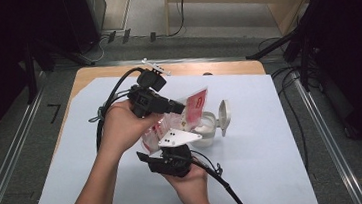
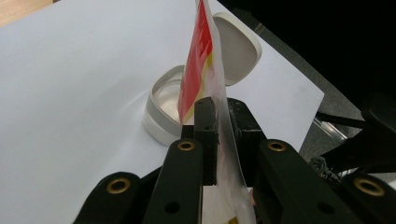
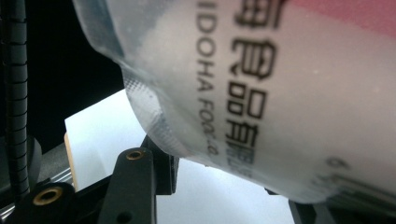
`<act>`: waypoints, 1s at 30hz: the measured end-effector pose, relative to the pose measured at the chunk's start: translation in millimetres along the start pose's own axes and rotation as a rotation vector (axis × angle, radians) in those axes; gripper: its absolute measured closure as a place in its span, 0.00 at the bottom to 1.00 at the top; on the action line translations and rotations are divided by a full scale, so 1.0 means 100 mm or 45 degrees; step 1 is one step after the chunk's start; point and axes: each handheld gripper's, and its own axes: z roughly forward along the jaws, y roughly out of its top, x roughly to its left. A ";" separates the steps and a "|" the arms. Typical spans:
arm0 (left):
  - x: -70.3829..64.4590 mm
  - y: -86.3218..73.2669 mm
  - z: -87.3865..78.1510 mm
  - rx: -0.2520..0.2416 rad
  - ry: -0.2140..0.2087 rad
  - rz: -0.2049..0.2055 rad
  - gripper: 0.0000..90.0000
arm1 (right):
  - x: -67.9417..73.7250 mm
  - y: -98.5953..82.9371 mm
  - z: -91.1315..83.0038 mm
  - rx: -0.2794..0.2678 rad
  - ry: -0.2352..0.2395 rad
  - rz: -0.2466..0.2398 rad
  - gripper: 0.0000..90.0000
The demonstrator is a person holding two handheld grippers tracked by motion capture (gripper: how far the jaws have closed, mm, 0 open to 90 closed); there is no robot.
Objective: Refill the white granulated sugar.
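White sheet [image 1: 271, 123] over wooden table [image 1: 86, 76], dark floor around. Left gripper [image 1: 172, 105] clamped tight on pouch [image 1: 194, 105] near its red top, tilted over open white container [image 1: 206, 127]. Right gripper [image 1: 166, 153] under pouch's lower end, jaws apart around it; grip cannot be judged. Risk: powder spilling past the rim if tilted further. Left gripper view [image 2: 217, 126] shows clamped seam; right gripper view shows printed lettering [image 3: 243, 93].

Wood table [image 1: 86, 77] w/ white sheet [image 1: 264, 149]; open white container [image 1: 210, 127] sits on sheet.
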 end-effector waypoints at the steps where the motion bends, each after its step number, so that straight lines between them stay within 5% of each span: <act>1: 0.01 -0.01 0.00 0.001 -0.006 0.002 0.94 | 0.00 0.00 0.01 0.002 0.000 0.000 0.63; 13: 0.05 -0.08 -0.04 0.006 -0.007 0.022 0.96 | 0.00 -0.05 0.04 0.015 -0.009 -0.004 0.62; 30: 0.12 -0.15 -0.23 -0.088 -0.044 0.002 0.97 | -0.16 -0.07 -0.03 -0.011 -0.070 0.041 0.61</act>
